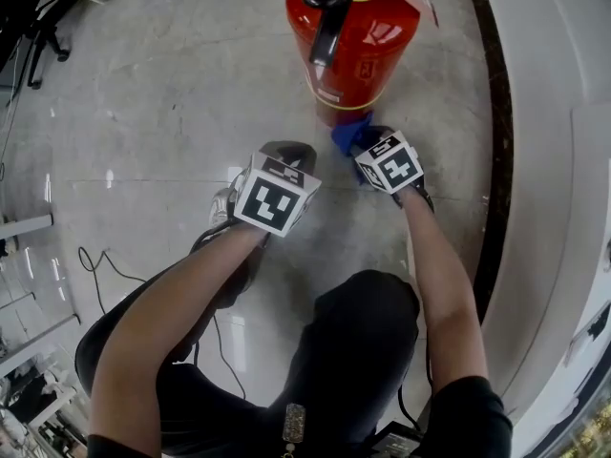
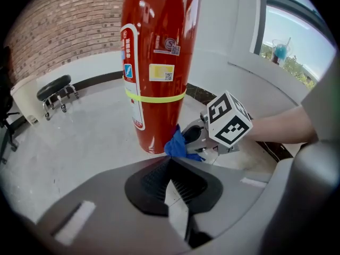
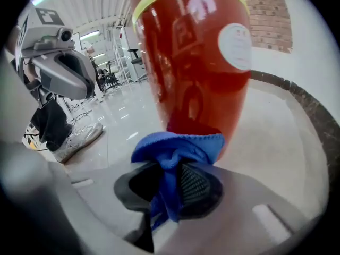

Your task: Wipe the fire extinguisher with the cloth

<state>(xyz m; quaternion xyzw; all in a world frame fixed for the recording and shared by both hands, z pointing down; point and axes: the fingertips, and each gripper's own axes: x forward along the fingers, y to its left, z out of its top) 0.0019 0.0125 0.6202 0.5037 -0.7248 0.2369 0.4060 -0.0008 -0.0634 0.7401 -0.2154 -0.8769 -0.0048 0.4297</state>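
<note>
1. The red fire extinguisher [image 1: 355,46] stands upright on the pale, glossy floor [image 1: 172,93], close to a curved dark strip that runs along the wall.
2. The right tool [image 3: 170,169] has its jaws closed on a bunched blue cloth [image 3: 175,147]; folds of it bulge out in front of the jaws.
3. The cloth sits low against the extinguisher's body, near its base, on the side facing the person.
4. The left tool [image 2: 171,161] has its jaws fully together with nothing between them. It hovers just left of the right tool and points down towards the extinguisher's base.
5. The left tool does not touch the extinguisher or the cloth.
6. A black stool [image 2: 56,89] stands well behind, near a brick wall.
</note>
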